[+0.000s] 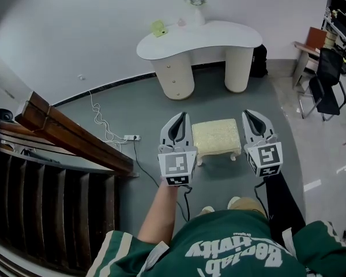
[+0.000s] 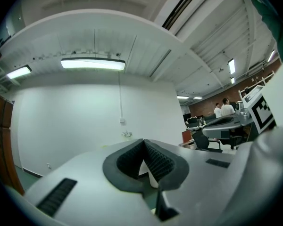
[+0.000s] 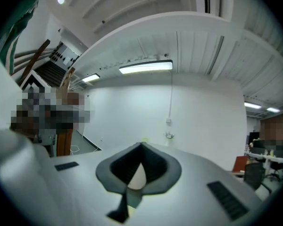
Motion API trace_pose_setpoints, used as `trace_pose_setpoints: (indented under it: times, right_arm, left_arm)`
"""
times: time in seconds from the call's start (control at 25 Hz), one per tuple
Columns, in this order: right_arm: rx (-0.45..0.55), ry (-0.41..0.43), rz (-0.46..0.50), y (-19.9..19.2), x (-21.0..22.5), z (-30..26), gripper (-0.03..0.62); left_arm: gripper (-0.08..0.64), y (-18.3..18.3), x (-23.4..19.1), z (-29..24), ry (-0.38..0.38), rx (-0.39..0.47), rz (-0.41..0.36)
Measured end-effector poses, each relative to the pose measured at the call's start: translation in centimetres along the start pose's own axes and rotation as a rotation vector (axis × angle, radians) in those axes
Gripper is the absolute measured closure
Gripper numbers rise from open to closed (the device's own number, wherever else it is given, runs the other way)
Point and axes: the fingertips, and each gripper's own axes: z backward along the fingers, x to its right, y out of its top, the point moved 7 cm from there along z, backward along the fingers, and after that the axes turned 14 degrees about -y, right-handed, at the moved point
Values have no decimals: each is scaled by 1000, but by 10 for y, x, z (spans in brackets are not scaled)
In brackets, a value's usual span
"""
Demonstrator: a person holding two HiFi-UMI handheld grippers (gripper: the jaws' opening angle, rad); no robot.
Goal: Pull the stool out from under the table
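Stool [image 1: 217, 137] out on floor [image 1: 132, 111], clear of table [image 1: 202, 39].
We see cream stool betw. L gripper [image 1: 182, 115] and R gripper [image 1: 246, 112], well apart from white table by the wall. Both grippers' jaws are pressed together at tips, empty.

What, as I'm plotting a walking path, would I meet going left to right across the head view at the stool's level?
wooden stair rail → power strip → left tool → stool → right tool → black chair, which stands farther back.
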Motion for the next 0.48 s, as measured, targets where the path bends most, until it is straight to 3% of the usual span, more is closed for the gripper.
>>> trace_pose_setpoints:
  times: [0.48]
  right_arm:
    - [-5, -3, -33, -1, 5, 9, 589]
  left_arm:
    - [557, -1, 7, 2, -13, -4, 18]
